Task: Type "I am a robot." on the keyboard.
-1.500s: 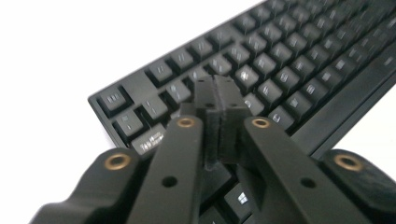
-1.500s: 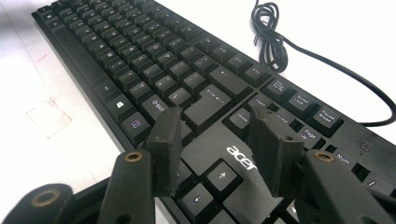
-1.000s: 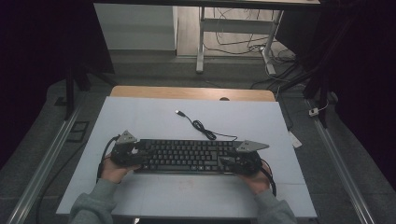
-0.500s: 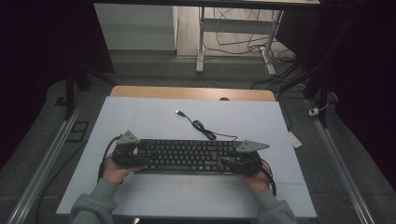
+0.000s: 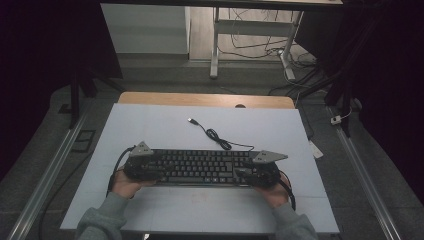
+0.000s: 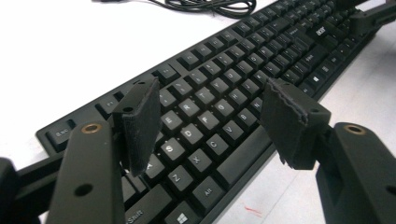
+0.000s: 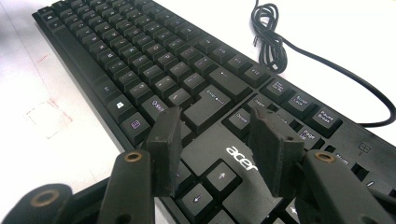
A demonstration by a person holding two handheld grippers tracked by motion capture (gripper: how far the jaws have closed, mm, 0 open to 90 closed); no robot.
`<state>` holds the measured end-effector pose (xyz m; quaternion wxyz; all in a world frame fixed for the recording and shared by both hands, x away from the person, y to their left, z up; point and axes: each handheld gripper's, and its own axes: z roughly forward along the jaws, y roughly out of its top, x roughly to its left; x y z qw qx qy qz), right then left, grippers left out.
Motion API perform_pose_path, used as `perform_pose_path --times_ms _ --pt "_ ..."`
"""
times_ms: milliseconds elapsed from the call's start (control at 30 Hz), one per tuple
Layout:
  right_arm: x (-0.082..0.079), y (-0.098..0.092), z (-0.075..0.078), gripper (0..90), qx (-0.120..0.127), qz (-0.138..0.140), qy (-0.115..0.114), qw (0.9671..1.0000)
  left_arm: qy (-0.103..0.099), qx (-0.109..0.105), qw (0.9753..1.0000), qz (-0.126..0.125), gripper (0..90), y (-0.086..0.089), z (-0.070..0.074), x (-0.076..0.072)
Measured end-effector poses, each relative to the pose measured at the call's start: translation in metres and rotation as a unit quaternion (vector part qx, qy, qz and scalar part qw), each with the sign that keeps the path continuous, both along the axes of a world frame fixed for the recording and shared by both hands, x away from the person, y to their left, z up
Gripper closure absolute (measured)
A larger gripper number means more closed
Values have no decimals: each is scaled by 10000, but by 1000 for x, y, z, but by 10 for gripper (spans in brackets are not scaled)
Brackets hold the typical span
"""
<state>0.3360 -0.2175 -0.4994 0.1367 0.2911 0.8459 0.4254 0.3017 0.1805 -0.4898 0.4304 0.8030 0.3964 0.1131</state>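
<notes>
A black Acer keyboard [image 5: 202, 167] lies lengthwise on the white table top, towards the near side. Its black cable [image 5: 220, 140] coils behind it and ends in a USB plug [image 5: 191, 120]. My left gripper [image 5: 142, 164] is over the keyboard's left end. In the left gripper view it [image 6: 210, 93] stands open above the letter keys [image 6: 201, 119], nothing between its pads [image 6: 140, 123]. My right gripper [image 5: 256, 172] is over the right end. Its own view shows it [image 7: 215, 116] open above the Acer logo [image 7: 240, 158] and arrow keys.
The white table top [image 5: 150, 125] has bare room behind and in front of the keyboard. A wooden strip [image 5: 200, 99] edges its far side. Faint red marks [image 7: 46, 114] show on the surface near the keyboard. Metal rails [image 5: 45, 175] run along the floor on both sides.
</notes>
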Motion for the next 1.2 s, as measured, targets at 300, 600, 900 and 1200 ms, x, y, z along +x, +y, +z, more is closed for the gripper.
perform_pose_path --times_ms 300,600,900,1200 --pt "0 0 -1 542 -6 -5 11 10000 28 148 9992 -360 455 -13 -3 -3" --pt "0 1 -1 541 -3 -3 24 10000 35 525 9970 -559 605 -28 -9 -5" --pt "0 1 -1 540 -13 8 18 10000 109 610 9957 -685 830 -33 -14 -5" --pt "0 1 -2 540 -48 2 14 10000 196 768 9936 -810 884 -43 -20 -5"
